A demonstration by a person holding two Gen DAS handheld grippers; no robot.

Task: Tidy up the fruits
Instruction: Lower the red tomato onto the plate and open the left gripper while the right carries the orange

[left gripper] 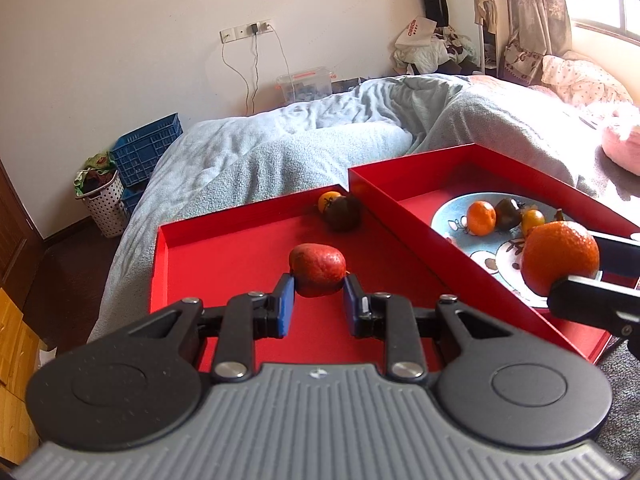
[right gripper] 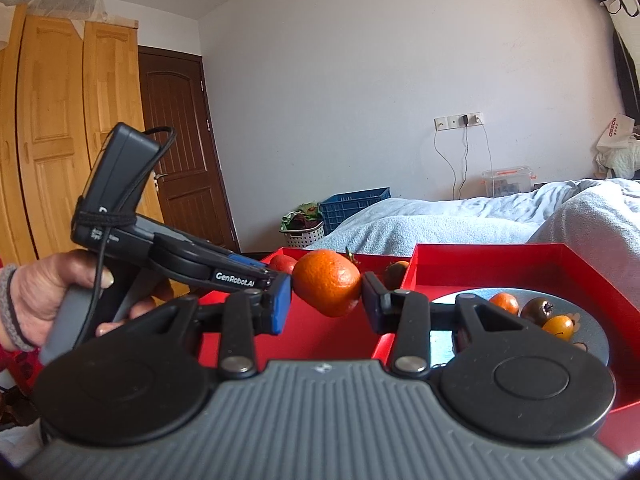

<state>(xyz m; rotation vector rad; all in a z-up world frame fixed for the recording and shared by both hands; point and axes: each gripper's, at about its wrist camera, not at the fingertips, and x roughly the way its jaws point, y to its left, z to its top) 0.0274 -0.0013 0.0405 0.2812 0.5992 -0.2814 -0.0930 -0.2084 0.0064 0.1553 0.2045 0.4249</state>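
My left gripper [left gripper: 319, 286] is shut on a red rough-skinned fruit [left gripper: 318, 269] low over the left red tray [left gripper: 240, 264]. A dark tomato [left gripper: 342, 214] and a small orange fruit [left gripper: 327, 202] lie in that tray's far corner. My right gripper [right gripper: 327, 294] is shut on a mandarin [right gripper: 326, 282], held in the air; the mandarin also shows in the left wrist view [left gripper: 560, 258]. The right red tray [left gripper: 404, 184] holds a blue plate [left gripper: 452, 216] with a mandarin [left gripper: 481, 218], a dark tomato [left gripper: 508, 213] and a small orange fruit [left gripper: 533, 220].
The trays lie on a bed with a grey-blue blanket [left gripper: 300, 136]. A blue crate [left gripper: 148, 148] and a dotted laundry basket [left gripper: 104, 200] stand on the floor by the wall. The left gripper body and the hand [right gripper: 48, 296] holding it show in the right wrist view.
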